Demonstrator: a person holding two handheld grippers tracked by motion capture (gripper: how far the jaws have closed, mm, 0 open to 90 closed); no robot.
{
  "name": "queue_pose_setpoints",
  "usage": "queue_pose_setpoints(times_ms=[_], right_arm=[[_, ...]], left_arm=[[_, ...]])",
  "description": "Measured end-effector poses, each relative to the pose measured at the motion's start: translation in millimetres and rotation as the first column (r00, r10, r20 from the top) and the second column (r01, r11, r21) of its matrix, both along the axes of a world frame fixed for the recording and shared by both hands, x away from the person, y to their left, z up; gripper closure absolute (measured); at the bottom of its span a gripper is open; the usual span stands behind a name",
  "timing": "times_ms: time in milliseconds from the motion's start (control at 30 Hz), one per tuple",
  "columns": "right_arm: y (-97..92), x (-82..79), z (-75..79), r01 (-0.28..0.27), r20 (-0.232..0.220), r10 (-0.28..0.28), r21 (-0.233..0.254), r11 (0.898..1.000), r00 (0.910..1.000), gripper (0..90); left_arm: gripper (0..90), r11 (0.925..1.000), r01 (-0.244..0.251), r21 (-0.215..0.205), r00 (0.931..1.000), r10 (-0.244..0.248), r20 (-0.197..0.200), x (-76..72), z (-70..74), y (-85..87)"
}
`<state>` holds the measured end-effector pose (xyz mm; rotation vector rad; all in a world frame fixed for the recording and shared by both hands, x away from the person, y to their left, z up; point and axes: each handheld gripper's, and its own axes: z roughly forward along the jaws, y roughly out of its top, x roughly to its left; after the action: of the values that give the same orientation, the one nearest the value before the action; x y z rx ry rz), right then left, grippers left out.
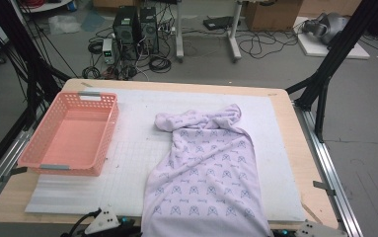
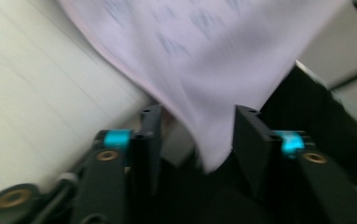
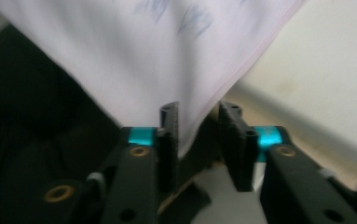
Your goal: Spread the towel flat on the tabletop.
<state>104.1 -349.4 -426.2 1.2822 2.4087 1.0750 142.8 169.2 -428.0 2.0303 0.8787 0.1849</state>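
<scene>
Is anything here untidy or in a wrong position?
Yes. The lilac cloth lies askew on the white mat: its far end is bunched into a twisted roll, and its near end hangs over the table's front edge. The pink basket sits straight.

One patterned lilac cloth (image 1: 204, 168), one pink basket (image 1: 70, 136), one white mat (image 1: 142, 148), two tongs
</scene>
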Motion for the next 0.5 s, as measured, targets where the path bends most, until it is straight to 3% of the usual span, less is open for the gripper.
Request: queue_pose_setpoints(times_ms=[100,200,333,500], right_arm=[[3.8,16.8,4.9,0.052,0.066,-0.053,0.019,0.998,0.9964,61.5],[13.4,39.5,4.6,0.101,0.109,-0.101,0.000,0.995,0.9889,61.3],[24.3,72.1,-3.3,0.153,0.131,-0.146,-0.046,0.987,0.9805,61.1],[34.6,99.9,-17.2,0.173,0.100,-0.165,-0.080,0.982,0.9813,61.9]], left_arm=[[43.4,0.9957,-0.074,-0.056,0.9963,0.076,0.039,25.6,7.6,0.1],[43.9,0.9887,-0.108,-0.104,0.9931,0.112,0.036,53.6,7.6,-8.4],[44.4,0.9901,-0.124,-0.066,0.9916,0.126,0.029,86.1,-2.5,-28.6],[45.7,0.9917,-0.126,0.024,0.9918,0.126,0.019,110.0,-19.4,-48.2]])
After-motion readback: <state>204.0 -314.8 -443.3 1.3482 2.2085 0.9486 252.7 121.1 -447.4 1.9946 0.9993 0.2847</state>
